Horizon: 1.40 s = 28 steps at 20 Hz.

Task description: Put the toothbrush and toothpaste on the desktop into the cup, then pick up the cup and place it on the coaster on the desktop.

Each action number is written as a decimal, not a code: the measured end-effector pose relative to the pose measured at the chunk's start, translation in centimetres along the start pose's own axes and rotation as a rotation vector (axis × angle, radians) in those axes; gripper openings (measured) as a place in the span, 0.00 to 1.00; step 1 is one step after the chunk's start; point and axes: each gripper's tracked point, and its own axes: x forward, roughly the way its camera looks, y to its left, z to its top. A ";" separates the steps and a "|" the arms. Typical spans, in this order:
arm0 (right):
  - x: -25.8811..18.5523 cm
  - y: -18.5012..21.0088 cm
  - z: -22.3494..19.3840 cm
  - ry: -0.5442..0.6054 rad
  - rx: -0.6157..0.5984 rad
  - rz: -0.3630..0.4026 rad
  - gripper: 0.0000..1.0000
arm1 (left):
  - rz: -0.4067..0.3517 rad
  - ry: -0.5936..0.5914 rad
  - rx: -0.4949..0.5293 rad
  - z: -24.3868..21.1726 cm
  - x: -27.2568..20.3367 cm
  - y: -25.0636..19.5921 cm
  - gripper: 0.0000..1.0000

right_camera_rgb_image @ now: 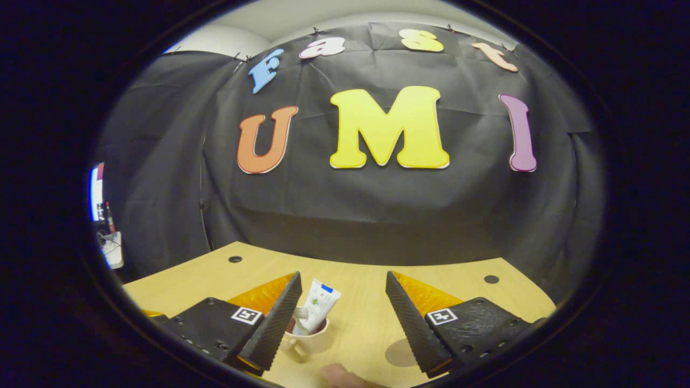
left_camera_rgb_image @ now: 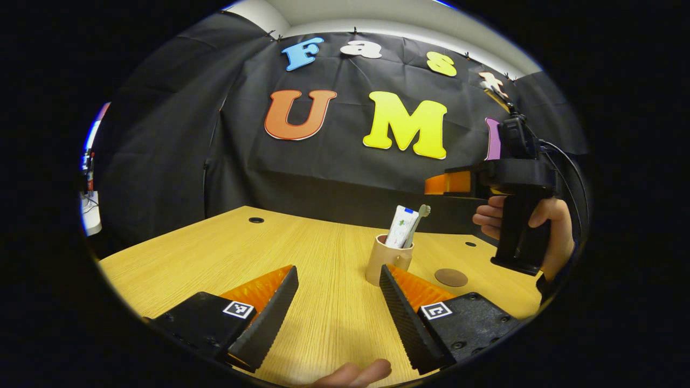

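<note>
On counter (left_camera_rgb_image: 215, 253): toothpaste (left_camera_rgb_image: 401, 226), toothbrush (left_camera_rgb_image: 421, 213) in cup (left_camera_rgb_image: 385, 261) beside coaster (left_camera_rgb_image: 451, 277) | both hand-held grippers (left_camera_rgb_image: 337, 307) (right_camera_rgb_image: 342, 315) agape, empty | next: grasp cup, carry upright.

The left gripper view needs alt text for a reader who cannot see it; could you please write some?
A beige cup stands on a wooden desktop, holding a toothpaste tube and a toothbrush, just beyond the open left tool. A round brown coaster lies bare to the cup's right, and a hand holds the right tool above it.
</note>
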 end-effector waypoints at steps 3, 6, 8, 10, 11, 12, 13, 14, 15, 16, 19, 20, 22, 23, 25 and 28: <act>-2.8 -2.2 1.7 -0.052 -0.022 -0.037 0.95 | -0.019 0.038 0.041 1.2 1.2 -1.2 0.96; -6.5 -4.5 2.1 -0.066 -0.034 -0.052 0.94 | -0.034 0.086 0.081 3.3 2.5 -2.8 0.96; -9.3 -6.1 2.1 -0.087 -0.032 -0.061 0.96 | -0.041 0.122 0.099 4.5 3.6 -4.0 0.96; -11.8 -8.3 1.4 -0.107 -0.040 -0.093 0.95 | -0.042 0.193 0.144 4.7 4.7 -5.0 0.94; -12.8 -9.1 1.3 -0.120 -0.036 -0.102 0.95 | -0.042 0.223 0.164 4.9 5.2 -5.5 0.94; -13.6 -9.8 1.2 -0.128 -0.033 -0.109 0.95 | -0.036 0.254 0.179 4.9 5.7 -5.9 0.94; -14.4 -10.5 1.0 -0.134 -0.036 -0.111 0.95 | -0.036 0.286 0.187 4.8 6.3 -6.2 0.94; -15.2 -11.5 0.9 -0.145 -0.034 -0.128 0.95 | -0.039 0.318 0.180 4.5 6.9 -6.7 0.93; -15.8 -12.4 1.0 -0.155 -0.038 -0.144 0.94 | -0.033 0.352 0.176 4.3 7.6 -6.8 0.94; -16.5 -13.3 0.9 -0.157 -0.047 -0.164 0.96 | -0.027 0.386 0.182 3.8 8.2 -7.1 0.93; -18.0 -15.1 -1.2 -0.100 -0.062 -0.205 0.94 | -0.037 0.498 0.209 2.2 9.8 -8.5 0.91; -18.2 -15.3 -2.1 -0.074 -0.064 -0.204 0.94 | -0.043 0.548 0.199 1.2 10.1 -9.0 0.91; -18.1 -15.8 -3.0 -0.032 -0.048 -0.199 0.95 | -0.054 0.636 0.151 -0.3 10.7 -10.4 0.92; -18.3 -15.9 -3.0 -0.030 -0.043 -0.189 0.95 | -0.031 0.665 0.136 -0.7 11.3 -10.4 0.91; -18.4 -16.5 -2.2 -0.049 -0.039 -0.194 0.94 | -0.001 0.739 0.152 -2.1 12.0 -9.7 0.88; -18.6 -17.5 -1.8 -0.069 -0.044 -0.202 0.94 | 0.050 0.853 0.167 -4.7 12.9 -7.8 0.87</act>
